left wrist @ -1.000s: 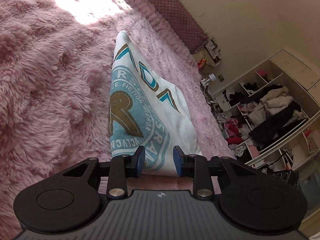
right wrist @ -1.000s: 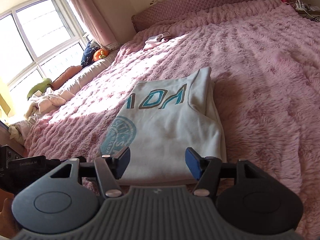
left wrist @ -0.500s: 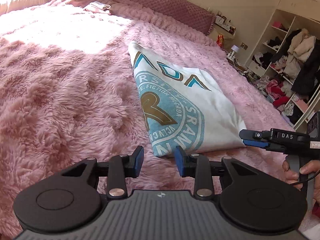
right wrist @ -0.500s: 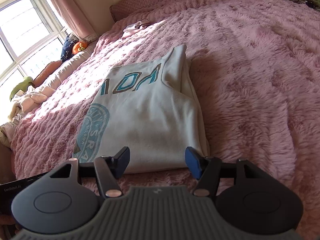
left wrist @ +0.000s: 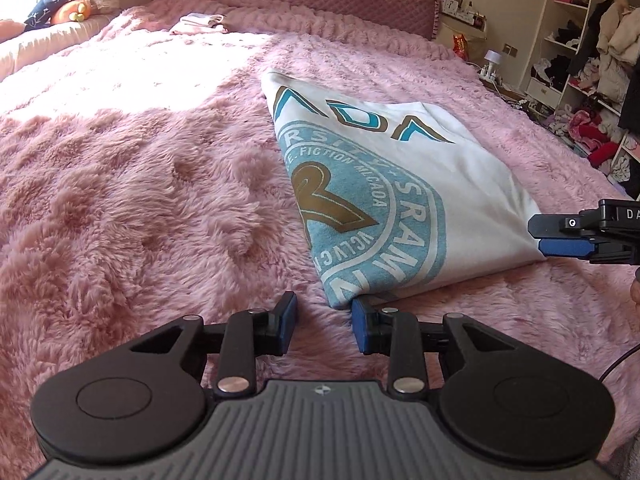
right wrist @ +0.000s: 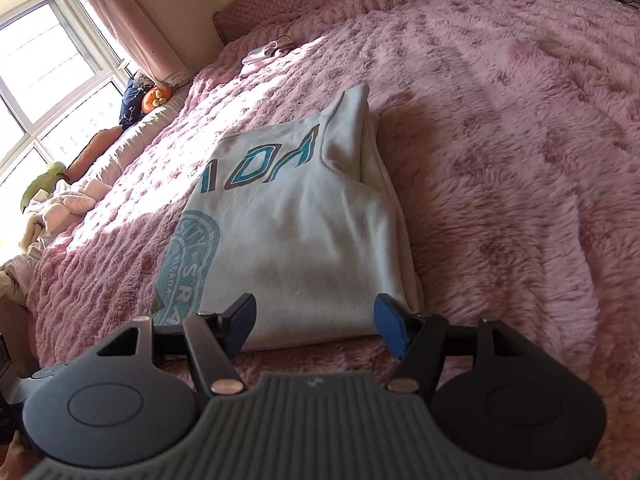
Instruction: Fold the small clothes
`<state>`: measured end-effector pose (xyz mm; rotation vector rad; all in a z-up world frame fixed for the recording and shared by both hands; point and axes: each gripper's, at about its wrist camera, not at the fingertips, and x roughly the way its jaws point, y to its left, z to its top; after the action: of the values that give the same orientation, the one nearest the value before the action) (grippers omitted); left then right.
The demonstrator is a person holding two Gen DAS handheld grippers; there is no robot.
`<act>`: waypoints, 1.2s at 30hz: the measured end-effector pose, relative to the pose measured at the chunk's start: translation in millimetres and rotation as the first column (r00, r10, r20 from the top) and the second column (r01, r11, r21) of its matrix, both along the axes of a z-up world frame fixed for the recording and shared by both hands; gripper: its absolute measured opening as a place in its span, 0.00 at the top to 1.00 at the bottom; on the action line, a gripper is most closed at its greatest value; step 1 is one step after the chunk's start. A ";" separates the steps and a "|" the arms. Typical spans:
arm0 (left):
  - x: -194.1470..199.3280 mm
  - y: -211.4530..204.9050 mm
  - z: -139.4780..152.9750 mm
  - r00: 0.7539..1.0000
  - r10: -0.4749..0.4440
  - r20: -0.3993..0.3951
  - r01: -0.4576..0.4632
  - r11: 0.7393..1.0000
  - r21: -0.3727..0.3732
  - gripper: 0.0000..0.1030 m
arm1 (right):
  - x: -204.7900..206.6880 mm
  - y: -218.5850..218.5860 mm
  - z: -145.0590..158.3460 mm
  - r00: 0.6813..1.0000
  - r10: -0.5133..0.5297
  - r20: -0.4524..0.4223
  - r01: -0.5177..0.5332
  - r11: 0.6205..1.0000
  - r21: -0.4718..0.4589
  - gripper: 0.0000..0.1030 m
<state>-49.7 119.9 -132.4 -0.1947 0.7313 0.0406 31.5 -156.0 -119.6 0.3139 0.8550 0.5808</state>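
A white folded shirt (left wrist: 380,184) with teal letters and a round teal emblem lies flat on the pink furry bedspread (left wrist: 140,200). My left gripper (left wrist: 325,322) stands open just short of the shirt's near left corner, with nothing between its fingers. At the right edge of the left wrist view my right gripper (left wrist: 544,238) sits by the shirt's near right corner. In the right wrist view the shirt (right wrist: 312,240) spreads ahead, and my right gripper (right wrist: 316,318) is opening. The shirt's near edge lies between the fingers, and the pads stay off the cloth.
A quilted pink headboard (left wrist: 300,4) runs along the far side, with a small folded pink garment (left wrist: 200,24) near it. Open shelves stuffed with clothes (left wrist: 592,60) stand at the right. A window (right wrist: 40,72) and a heap of laundry (right wrist: 60,208) are at the left.
My left gripper has rolled upright and shifted, so the shirt's near corner now lies just ahead of its fingers. The right gripper has come into the left wrist view. The right jaws have widened a little.
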 end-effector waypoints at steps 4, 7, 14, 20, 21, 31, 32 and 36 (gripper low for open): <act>-1.7 -9.6 1.4 0.999 0.037 -0.015 -0.036 0.998 0.056 0.74 | 0.8 -0.3 0.2 1.000 0.009 -0.006 -0.009 1.000 0.007 0.40; 0.8 -12.2 -3.8 0.996 0.046 -0.071 -0.040 0.996 0.075 0.76 | 1.9 -1.6 -2.4 1.000 0.011 -0.010 -0.011 1.000 0.009 0.40; -21.5 -6.7 36.2 0.998 0.050 0.043 -0.050 0.999 -0.016 0.76 | -3.1 -2.2 4.3 1.000 -0.006 -0.001 0.006 1.000 0.007 0.39; -14.5 -8.8 78.8 0.991 0.088 0.097 -0.068 0.978 -0.199 0.50 | -26.0 6.1 41.3 0.995 -0.045 0.091 0.052 0.996 -0.073 0.37; -13.7 -13.6 85.3 0.991 0.098 0.090 -0.080 0.980 -0.183 0.47 | -30.8 10.2 49.3 0.992 -0.049 0.113 0.062 0.992 -0.111 0.34; -25.5 -57.1 127.0 0.982 0.190 -0.012 -0.191 0.981 -0.025 0.15 | -83.1 40.8 112.4 0.964 -0.102 0.246 0.191 0.908 -0.372 0.21; -28.2 -59.4 130.0 0.981 0.192 -0.021 -0.193 0.981 -0.023 0.15 | -89.2 43.7 115.6 0.964 -0.092 0.251 0.186 0.906 -0.381 0.21; -38.5 -68.1 140.2 0.974 0.222 -0.038 -0.221 0.975 0.011 0.15 | -111.4 53.5 124.5 0.960 -0.069 0.273 0.182 0.891 -0.415 0.21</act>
<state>-88.2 51.8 7.8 -0.2694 0.7453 0.2599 -79.9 -102.5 5.0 -0.1155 0.6884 0.2837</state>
